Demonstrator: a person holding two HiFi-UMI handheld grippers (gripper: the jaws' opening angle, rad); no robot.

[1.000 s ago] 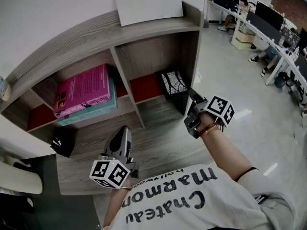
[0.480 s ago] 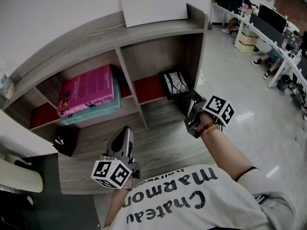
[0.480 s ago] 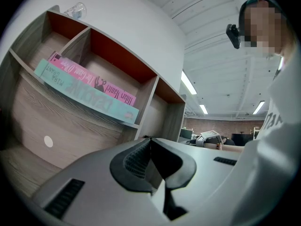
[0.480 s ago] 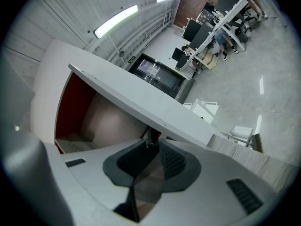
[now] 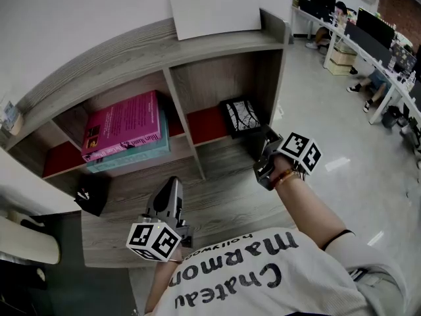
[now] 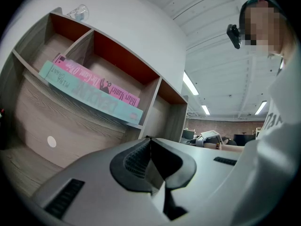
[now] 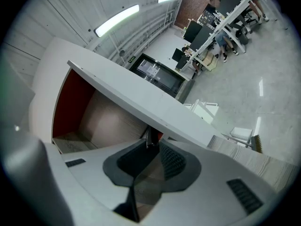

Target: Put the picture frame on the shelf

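Observation:
The picture frame point(image 5: 240, 116), black with a white crackle pattern, leans inside the right compartment of the grey wooden shelf point(image 5: 217, 203). My right gripper point(image 5: 266, 143) is just in front of the frame's lower right corner, jaws together; whether it touches the frame I cannot tell. In the right gripper view the right gripper point(image 7: 148, 142) is shut, pointing up past a pale shelf edge point(image 7: 141, 102) into a red-backed compartment. My left gripper point(image 5: 172, 188) hovers over the lower shelf board, shut and empty. In the left gripper view the left gripper point(image 6: 150, 139) has its tips pressed together.
A pink book point(image 5: 122, 125) lies on a teal book point(image 5: 131, 151) in the left compartment. A black object point(image 5: 89, 194) sits at the shelf's left end. A white board point(image 5: 217, 8) rests on top. Desks with monitors point(image 5: 368, 31) and seated people stand far right across the floor.
Only the head view has shifted slightly. Both grippers and the frame keep the same places relative to the shelf.

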